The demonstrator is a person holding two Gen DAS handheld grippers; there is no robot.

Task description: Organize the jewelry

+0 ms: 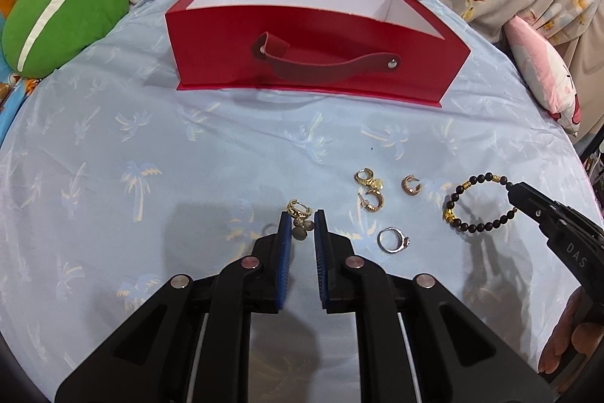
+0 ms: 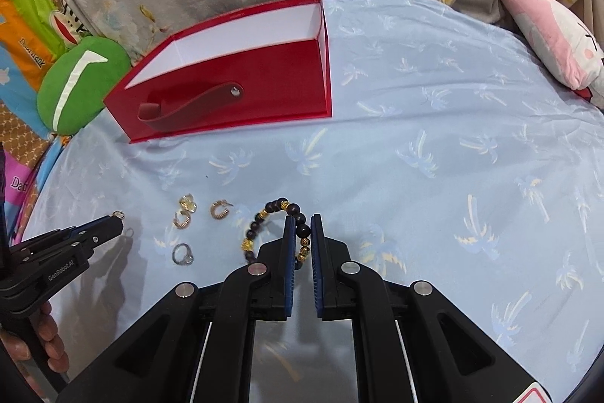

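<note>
Bedsheet (image 1: 151, 146): pale blue, palm print. Wide bare stretch between the jewelry near the grippers and the red box (image 1: 313, 59) at the far edge; more bare sheet to the right of the box in the right wrist view. Box is open-topped, white inside, strap handle on its near wall. Green cushion (image 1: 56, 14) far left, pink cushion (image 1: 543, 71) far right, both at the sheet's edge.

Count: one bead bracelet (image 2: 260, 225), one silver ring (image 1: 392, 240), three gold earrings (image 1: 372, 189) loose on the sheet, one charm earring (image 1: 300, 214).

Left gripper (image 1: 302, 220): jaws nearly closed, pinching the charm earring, its charms hanging between the pads. Right gripper (image 2: 303, 227): nearly closed, clamped on the bracelet's beads; the rest of the loop hangs left of it.
</note>
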